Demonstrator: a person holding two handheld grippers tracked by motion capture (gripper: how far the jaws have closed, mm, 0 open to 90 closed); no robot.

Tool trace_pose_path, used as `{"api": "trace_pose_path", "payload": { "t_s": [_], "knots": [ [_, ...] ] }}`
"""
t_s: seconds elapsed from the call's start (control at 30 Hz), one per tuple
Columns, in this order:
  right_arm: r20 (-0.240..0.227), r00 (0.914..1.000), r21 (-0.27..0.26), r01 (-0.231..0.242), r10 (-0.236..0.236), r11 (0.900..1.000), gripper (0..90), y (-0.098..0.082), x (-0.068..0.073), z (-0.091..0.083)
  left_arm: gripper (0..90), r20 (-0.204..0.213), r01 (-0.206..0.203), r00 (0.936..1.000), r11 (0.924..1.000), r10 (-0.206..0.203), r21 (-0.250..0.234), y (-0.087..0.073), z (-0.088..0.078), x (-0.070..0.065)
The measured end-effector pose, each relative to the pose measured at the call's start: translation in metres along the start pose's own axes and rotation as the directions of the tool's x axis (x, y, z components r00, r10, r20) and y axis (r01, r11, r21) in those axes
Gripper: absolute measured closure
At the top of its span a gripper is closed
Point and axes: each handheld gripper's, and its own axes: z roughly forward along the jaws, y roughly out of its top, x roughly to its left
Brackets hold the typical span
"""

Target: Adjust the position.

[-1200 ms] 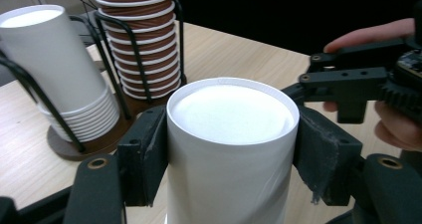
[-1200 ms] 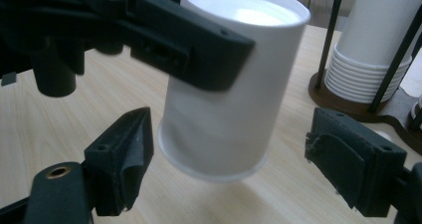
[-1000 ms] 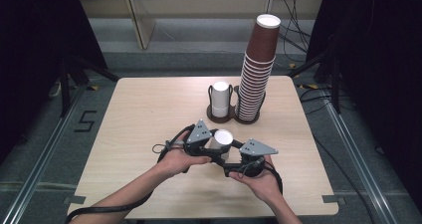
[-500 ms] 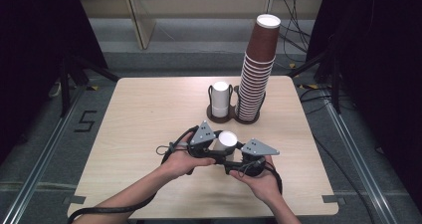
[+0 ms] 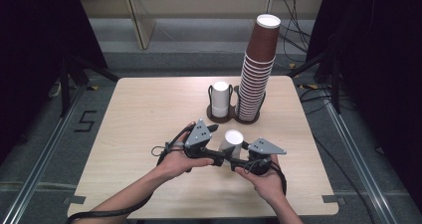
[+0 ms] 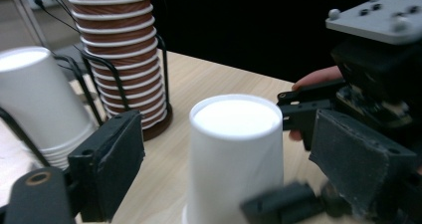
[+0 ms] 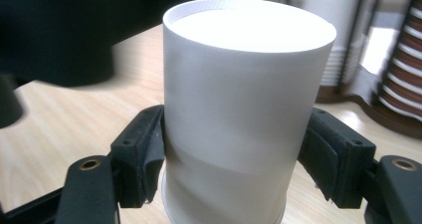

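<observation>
**White cup changes grip**

White cup [image 5: 232,143], upside down at the table's [image 5: 134,114] near edge. The right hand-held gripper [image 7: 231,159], jaws just closing, clamps it. The left hand-held gripper [image 6: 224,169], jaws just opening, stands loose around it.

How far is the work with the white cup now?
Done: white cups sit stacked in one holder, brown cups in the other. In hand: one upside-down white cup stands on the table; the right gripper has just been closing and its fingers press its sides, while the left gripper has just been opening, its fingers clear of it. Left: probably carrying this cup onward.
</observation>
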Motion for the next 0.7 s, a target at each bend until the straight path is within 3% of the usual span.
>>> {"api": "trace_pose_path", "payload": {
  "t_s": [0.13,0.27,0.33,0.37,0.43,0.5,0.63,0.7],
  "knots": [
    [0.032,0.9955,-0.011,-0.089,0.090,0.996,30.2,0.000,-0.014,-0.006,1.4,-0.021,-0.057,0.9981,0.9982,0.057,0.021,-0.012,-0.009,-0.004],
    [0.027,0.9760,-0.038,-0.215,0.216,0.976,30.2,-0.002,-0.026,-0.012,1.0,-0.041,-0.089,0.9951,0.9958,0.090,0.020,-0.027,-0.012,-0.008],
    [-0.002,0.9508,-0.052,-0.310,0.310,0.949,30.2,-0.003,-0.030,-0.013,1.7,-0.049,-0.113,0.9923,0.9936,0.113,0.009,-0.034,-0.011,-0.010],
    [0.006,0.9462,-0.052,-0.323,0.323,0.945,30.1,-0.004,-0.033,-0.014,2.0,-0.049,-0.118,0.9917,0.9929,0.119,0.007,-0.036,-0.010,-0.012],
    [-0.015,0.9239,-0.057,-0.383,0.382,0.922,30.1,-0.006,-0.034,-0.016,2.2,-0.038,-0.131,0.9907,0.9914,0.131,0.007,-0.041,-0.008,-0.013],
    [-0.031,0.9087,-0.057,-0.417,0.416,0.907,30.1,-0.007,-0.036,-0.018,3.4,-0.009,-0.129,0.9916,0.9916,0.129,0.007,-0.044,-0.006,-0.015],
    [-0.072,0.8536,-0.060,-0.520,0.516,0.852,30.1,-0.010,-0.040,-0.020,3.2,0.024,-0.120,0.9924,0.9927,0.120,-0.001,-0.046,-0.001,-0.018],
    [-0.083,0.8372,-0.068,-0.546,0.541,0.835,30.1,-0.012,-0.041,-0.021,2.8,0.037,-0.113,0.9929,0.9936,0.113,-0.006,-0.046,0.002,-0.019]
  ]
}}
